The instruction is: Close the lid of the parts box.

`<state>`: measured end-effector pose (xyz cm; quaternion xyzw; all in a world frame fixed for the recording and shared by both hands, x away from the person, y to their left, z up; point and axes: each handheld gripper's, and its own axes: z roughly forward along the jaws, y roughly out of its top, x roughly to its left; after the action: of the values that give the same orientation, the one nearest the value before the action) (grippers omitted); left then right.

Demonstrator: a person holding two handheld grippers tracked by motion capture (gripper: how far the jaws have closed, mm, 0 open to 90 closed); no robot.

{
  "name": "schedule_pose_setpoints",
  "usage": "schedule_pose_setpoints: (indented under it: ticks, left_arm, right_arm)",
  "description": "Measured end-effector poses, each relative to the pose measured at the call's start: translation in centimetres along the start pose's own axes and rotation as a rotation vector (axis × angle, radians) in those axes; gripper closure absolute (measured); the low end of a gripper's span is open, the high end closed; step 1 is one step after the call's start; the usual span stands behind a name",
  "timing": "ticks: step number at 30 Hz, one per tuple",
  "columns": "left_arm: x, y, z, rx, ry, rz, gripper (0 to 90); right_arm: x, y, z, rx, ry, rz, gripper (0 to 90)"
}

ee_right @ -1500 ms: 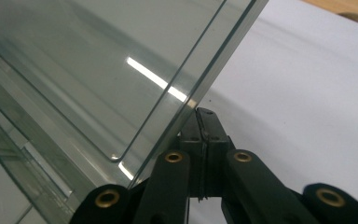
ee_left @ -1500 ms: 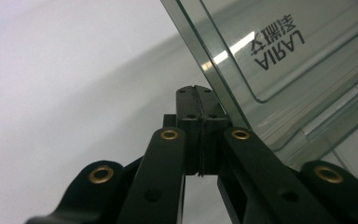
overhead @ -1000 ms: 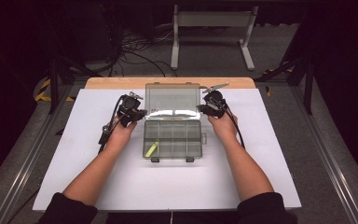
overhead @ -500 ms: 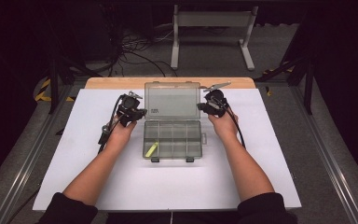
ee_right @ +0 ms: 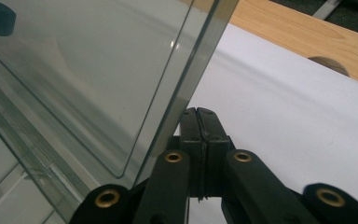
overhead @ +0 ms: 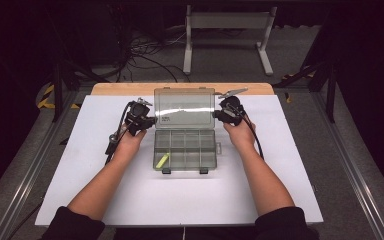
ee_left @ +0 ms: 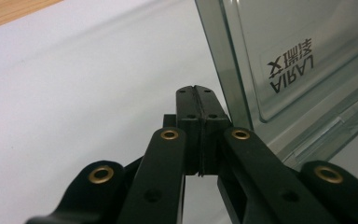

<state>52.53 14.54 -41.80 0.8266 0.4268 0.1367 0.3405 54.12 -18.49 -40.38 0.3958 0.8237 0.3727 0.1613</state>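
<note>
High view had a clear plastic organizer box (overhead: 185, 149) lying open in the middle of the white bench (overhead: 80, 190), its lid (overhead: 184, 108) tipped up at the far side and its divided tray toward the person. One small yellow-green piece (overhead: 162, 160) lay in a near-left compartment; the other compartments looked bare.

A hand held a set of tongs at each side edge of the lid: the left tongs (overhead: 149, 120) against its left edge, the right tongs (overhead: 218, 114) against its right edge. Placed that way, they seemed to be propping the lid from both sides so it would not swing or twist on its hinge.

Left gripper view showed the left tongs (ee_left: 196, 91) pressed fully together with nothing between them, the tip just beside the lid's edge (ee_left: 223, 70). Right gripper view showed the right tongs (ee_right: 197, 113) equally closed and empty, next to the lid's other edge (ee_right: 191, 79); whether either actually touched the plastic could not be told. Closed tips probably served as blunt pushers rather than clamps.
</note>
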Motion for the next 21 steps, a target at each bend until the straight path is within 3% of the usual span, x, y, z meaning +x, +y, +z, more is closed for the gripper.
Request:
schedule_pose_setpoints:
  ticks: [7, 9, 21]
  left_arm:
    - [0.2, -0.1, 0.3, 0.013, 0.009, 0.000, 89.7]
    - [0.2, -0.1, 0.3, 0.011, -0.013, -0.013, 89.7]
    - [0.1, 0.1, -1.0, -0.030, -0.028, -0.005, 89.6]
  right_arm:
    - [0.0, -0.1, -0.1, 0.001, -0.002, 0.002, 90.0]
    - [-0.1, -0.1, -0.3, -0.005, 0.006, 0.002, 90.0]
    - [0.4, 0.2, -1.3, -0.027, 0.019, -0.019, 90.0]
